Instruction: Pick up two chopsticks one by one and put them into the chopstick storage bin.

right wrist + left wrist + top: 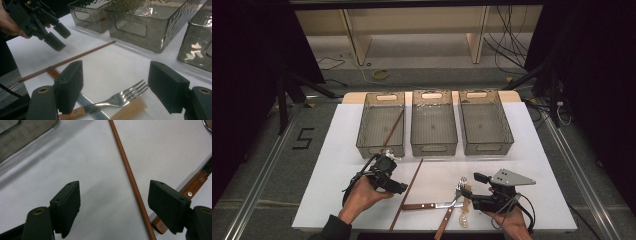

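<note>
Between the gaping left tongs [113, 205] lies the chopstick [130, 173], untouched; right tongs [115, 87] gape too

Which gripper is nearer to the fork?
Right. The right gripper hovers open directly over the fork, while the left gripper hangs across the chopstick, off to the fork's left.

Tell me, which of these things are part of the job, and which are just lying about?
In the job: chopstick, fork, wooden-handled knife, three grey bins, left gripper and right gripper, both with jaws open.
Lying about: yellow ring on the floor, cables, floor mark 5.
</note>
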Available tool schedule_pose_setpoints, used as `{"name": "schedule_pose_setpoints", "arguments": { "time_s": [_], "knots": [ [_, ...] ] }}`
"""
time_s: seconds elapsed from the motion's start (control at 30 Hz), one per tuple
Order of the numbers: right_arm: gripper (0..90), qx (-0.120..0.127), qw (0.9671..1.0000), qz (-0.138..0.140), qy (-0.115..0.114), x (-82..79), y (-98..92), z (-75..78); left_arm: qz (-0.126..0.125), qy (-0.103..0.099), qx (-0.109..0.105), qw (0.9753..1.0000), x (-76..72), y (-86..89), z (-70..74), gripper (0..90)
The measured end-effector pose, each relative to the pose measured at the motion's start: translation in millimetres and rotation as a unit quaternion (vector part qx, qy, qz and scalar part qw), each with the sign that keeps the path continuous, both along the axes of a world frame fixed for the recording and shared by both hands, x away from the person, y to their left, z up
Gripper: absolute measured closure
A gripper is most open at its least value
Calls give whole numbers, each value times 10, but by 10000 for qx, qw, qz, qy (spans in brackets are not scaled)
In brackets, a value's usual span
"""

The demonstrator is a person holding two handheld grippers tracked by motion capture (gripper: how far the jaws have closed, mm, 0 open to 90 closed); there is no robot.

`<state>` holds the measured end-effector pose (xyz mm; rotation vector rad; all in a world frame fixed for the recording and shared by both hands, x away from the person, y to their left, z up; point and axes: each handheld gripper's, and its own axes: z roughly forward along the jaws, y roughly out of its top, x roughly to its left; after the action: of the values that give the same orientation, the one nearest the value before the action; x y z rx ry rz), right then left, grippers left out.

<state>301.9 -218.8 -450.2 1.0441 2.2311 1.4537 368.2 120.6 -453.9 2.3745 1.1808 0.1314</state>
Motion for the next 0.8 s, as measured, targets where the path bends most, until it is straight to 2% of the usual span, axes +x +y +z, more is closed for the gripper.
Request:
{"name": "schedule_pose_setpoints", "arguments": {
  "time_s": [0.5,0.63,0.8],
  "knots": [
    [294,1,10000,1,-12,2,-4,1,-212,117,132,9996,-35,-129,-55,378],
    [294,3,10000,4,-19,0,-4,4,-265,162,109,9995,-43,-150,-65,415],
    [294,-18,10000,19,4,0,2,1,-350,237,231,9988,-55,-210,-121,451]
  ]
}}
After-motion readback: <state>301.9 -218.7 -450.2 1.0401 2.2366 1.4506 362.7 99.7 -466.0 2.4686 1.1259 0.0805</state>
